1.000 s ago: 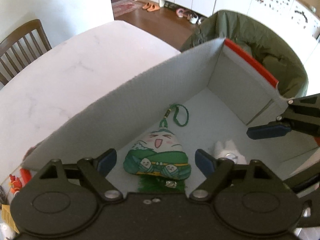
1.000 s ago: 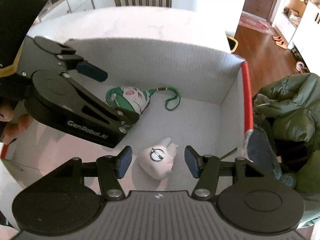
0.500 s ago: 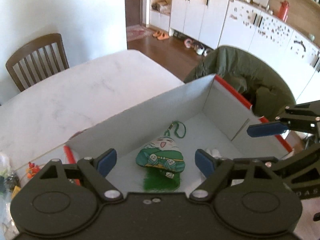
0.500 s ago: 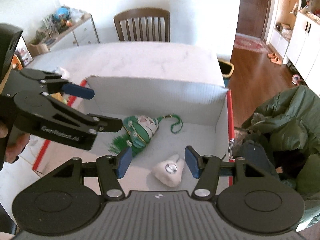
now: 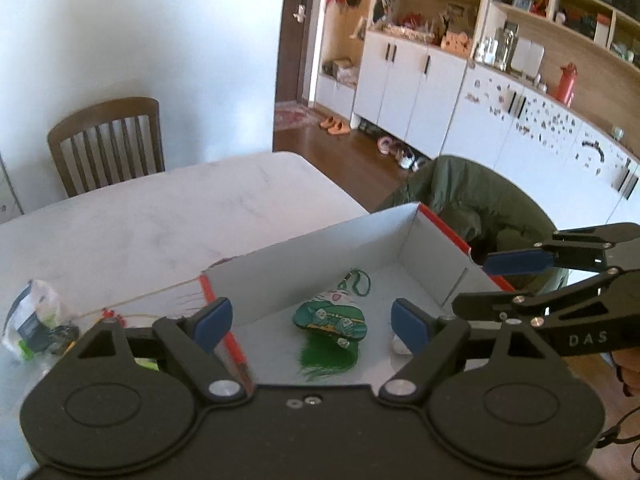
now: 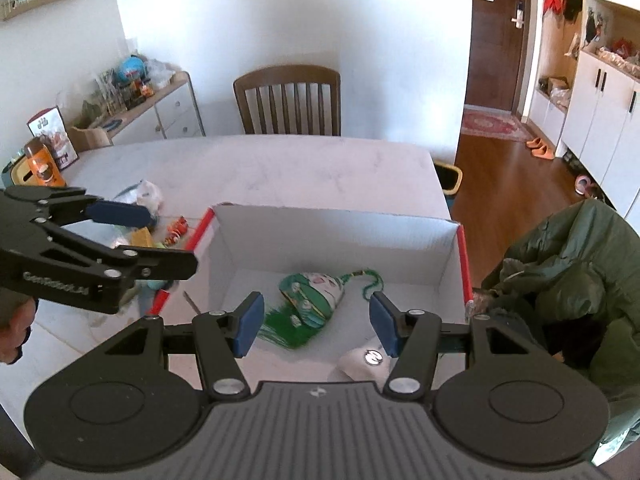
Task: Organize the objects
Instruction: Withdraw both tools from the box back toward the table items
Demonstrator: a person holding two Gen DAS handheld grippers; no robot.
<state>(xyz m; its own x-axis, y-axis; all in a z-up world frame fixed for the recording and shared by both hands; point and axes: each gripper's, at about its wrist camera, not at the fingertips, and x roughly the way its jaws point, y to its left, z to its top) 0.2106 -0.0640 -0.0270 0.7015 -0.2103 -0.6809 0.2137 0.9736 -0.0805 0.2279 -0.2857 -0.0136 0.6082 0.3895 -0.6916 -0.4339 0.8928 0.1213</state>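
A white cardboard box with red edges (image 5: pixel 320 256) (image 6: pixel 332 236) stands on the marble table. Inside it lies a green and white plush charm (image 5: pixel 332 316) (image 6: pixel 312 294) with a green tassel and cord loop. A small white plush (image 6: pixel 366 362) (image 5: pixel 400 346) lies near the box's front right. My left gripper (image 5: pixel 310 324) is open and empty, held high above the box's front. My right gripper (image 6: pixel 316 322) is open and empty too, raised above the box. Each gripper shows in the other's view, the right one (image 5: pixel 516 264) and the left one (image 6: pixel 120 216).
Left of the box lie several small items: a crumpled plastic bag (image 5: pixel 34 320) (image 6: pixel 146 194), a red toy (image 6: pixel 178 228), a yellow piece (image 6: pixel 140 238). A green jacket (image 6: pixel 568 280) (image 5: pixel 472 204) hangs on a chair right of the box. A wooden chair (image 6: pixel 288 100) stands behind the table.
Both grippers have risen up and back out of the box, staying open. The two plush items stay lying on the box floor.
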